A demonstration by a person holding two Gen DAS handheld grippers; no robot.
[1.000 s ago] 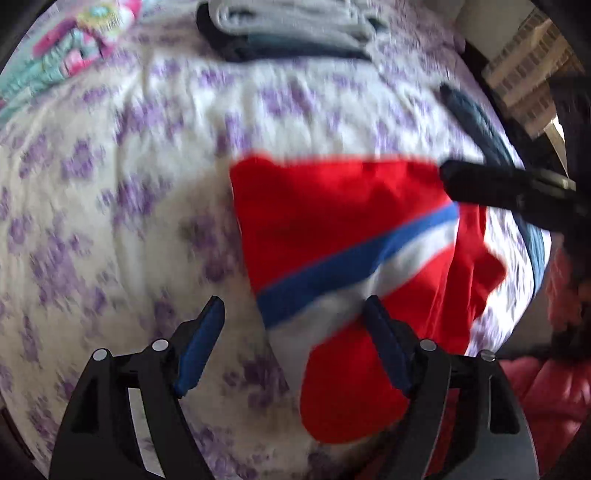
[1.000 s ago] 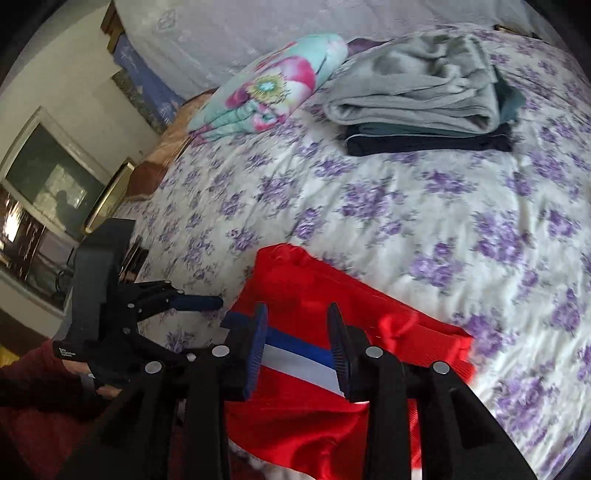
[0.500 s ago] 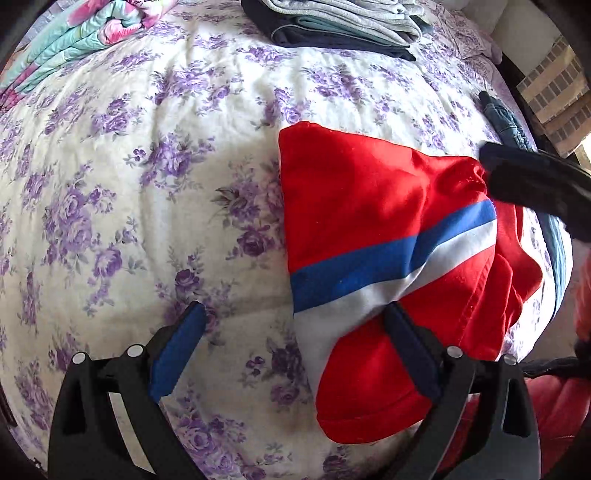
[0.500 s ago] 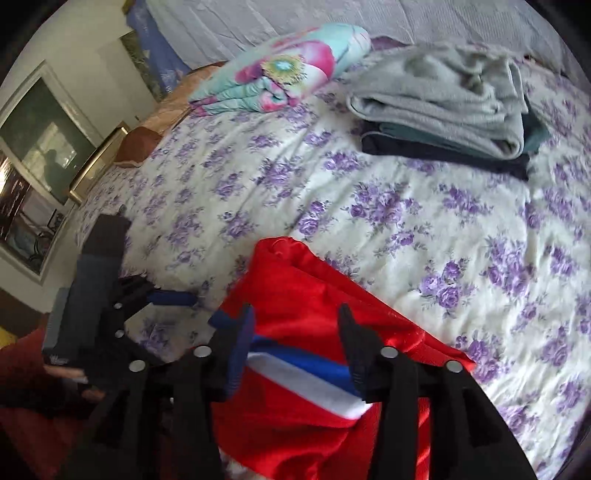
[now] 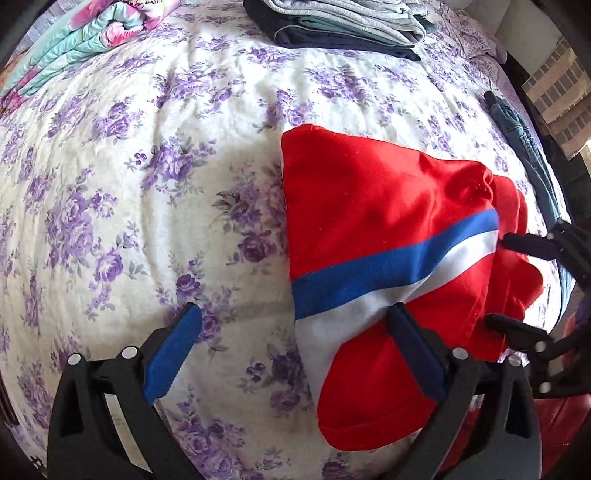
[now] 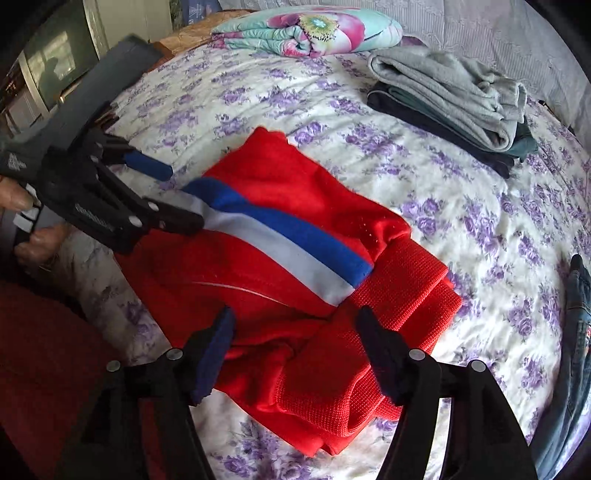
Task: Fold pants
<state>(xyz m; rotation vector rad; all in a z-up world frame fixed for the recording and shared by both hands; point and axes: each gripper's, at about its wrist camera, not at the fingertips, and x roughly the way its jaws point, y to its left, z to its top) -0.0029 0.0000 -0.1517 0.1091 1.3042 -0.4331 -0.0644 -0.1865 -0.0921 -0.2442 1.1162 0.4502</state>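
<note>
Both grippers were letting go: the left gripper (image 5: 291, 345) gaped wide, the right gripper (image 6: 295, 347) was opening, nothing pinched. The folded red pants (image 6: 280, 258) lay on the bed (image 5: 147, 184) just beyond the fingers. A fingertip dragging across the loose waistband fold could likely undo it.

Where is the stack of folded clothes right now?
In the right wrist view, the folded stack lies on the bedspread at upper right, beyond the red pants, beside the floral quilt.
</note>
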